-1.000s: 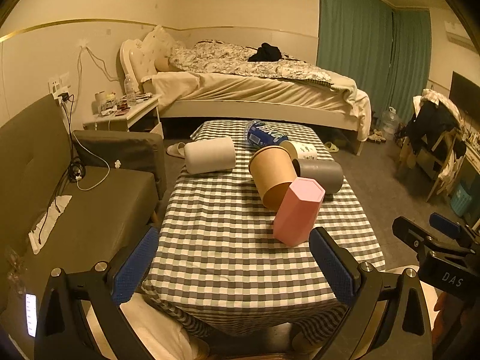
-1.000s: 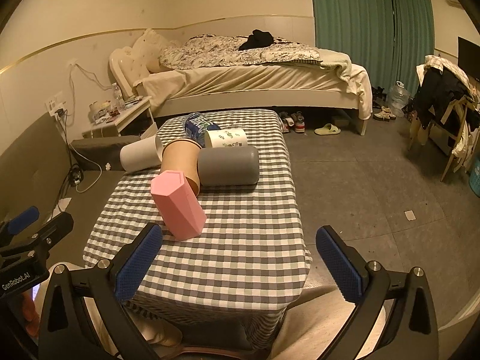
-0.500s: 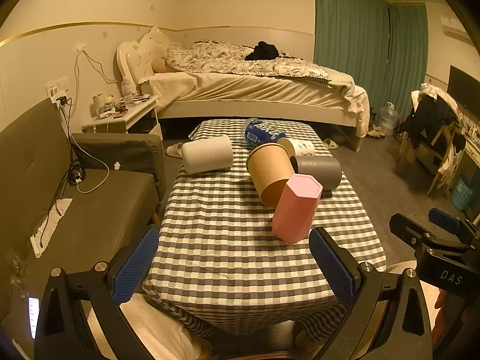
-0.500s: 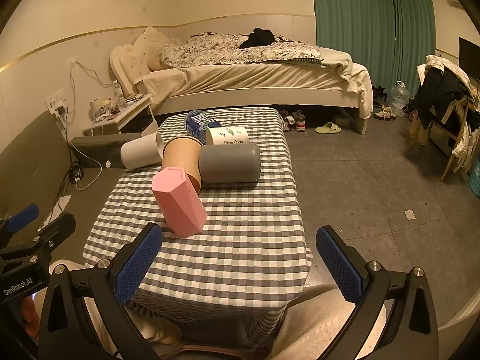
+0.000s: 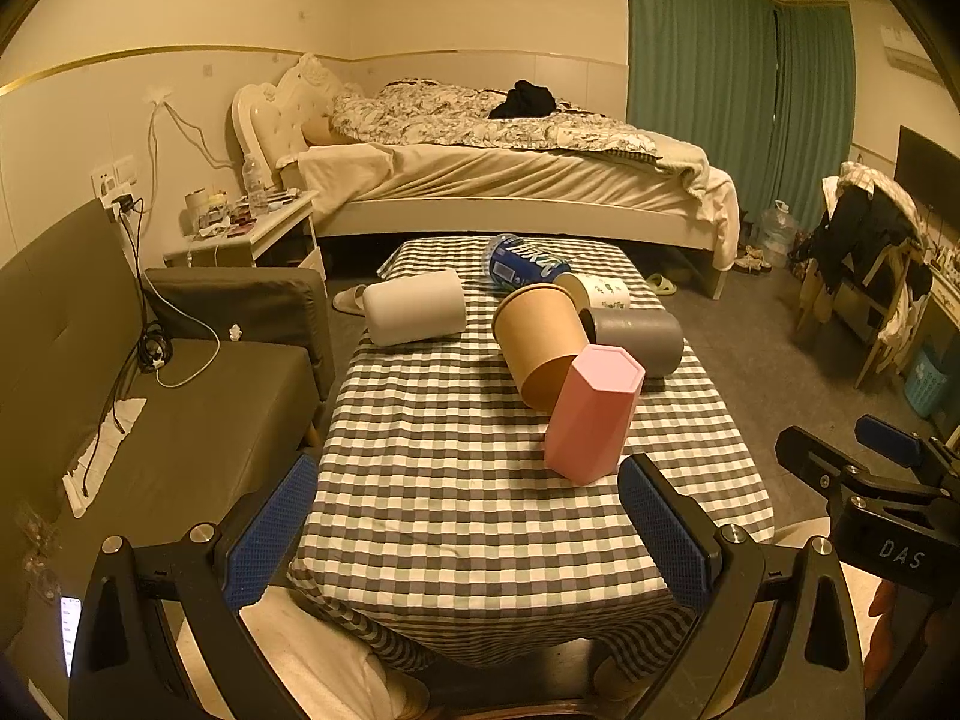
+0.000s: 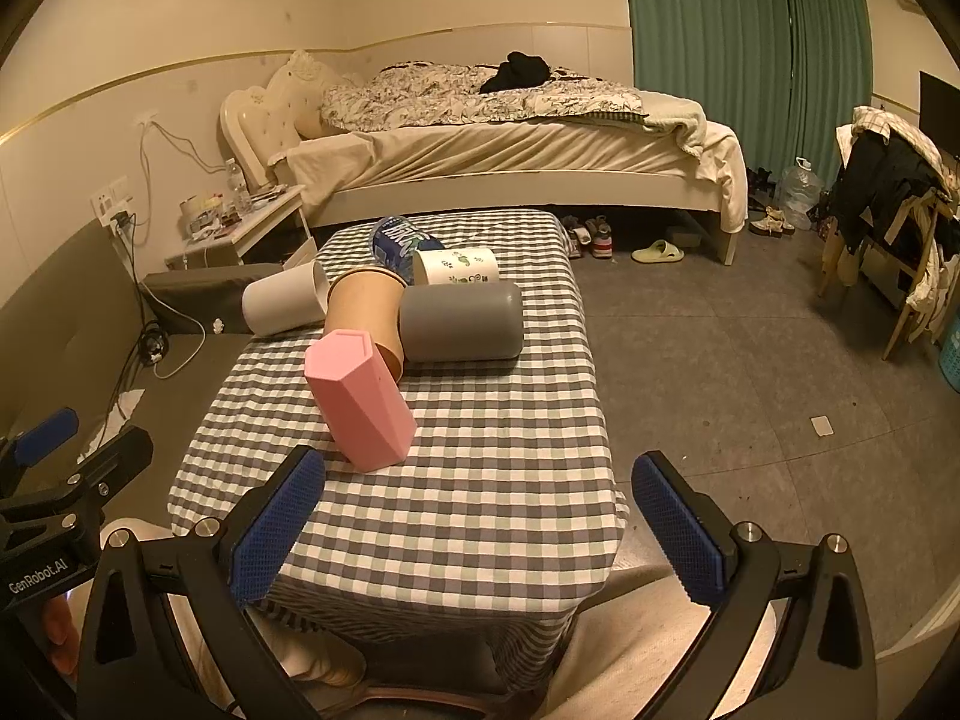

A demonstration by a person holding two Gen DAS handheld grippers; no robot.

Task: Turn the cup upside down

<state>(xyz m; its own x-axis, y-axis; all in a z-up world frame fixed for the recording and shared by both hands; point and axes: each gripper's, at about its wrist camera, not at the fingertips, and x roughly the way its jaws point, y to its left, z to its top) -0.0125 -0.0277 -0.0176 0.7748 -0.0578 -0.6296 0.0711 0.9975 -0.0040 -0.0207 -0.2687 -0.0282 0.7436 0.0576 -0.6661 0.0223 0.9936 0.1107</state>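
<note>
Several cups lie on a checked table (image 5: 456,480). A pink hexagonal cup (image 5: 594,414) (image 6: 360,399) leans tilted against a brown paper cup (image 5: 540,342) (image 6: 366,318). A grey cup (image 5: 636,333) (image 6: 462,321), a white cup (image 5: 414,306) (image 6: 282,306) and a patterned white cup (image 5: 594,291) (image 6: 459,267) lie on their sides. My left gripper (image 5: 474,531) is open and empty at the table's near edge. My right gripper (image 6: 480,531) is open and empty, near the pink cup.
A blue bottle (image 5: 522,264) lies at the table's far end. A sofa (image 5: 120,396) stands left of the table, a bed (image 5: 510,180) behind it, and a chair with clothes (image 5: 870,264) at the right. Open floor (image 6: 750,360) lies right of the table.
Both grippers have barely shifted; the view has drifted very slightly. The cups have not moved.
</note>
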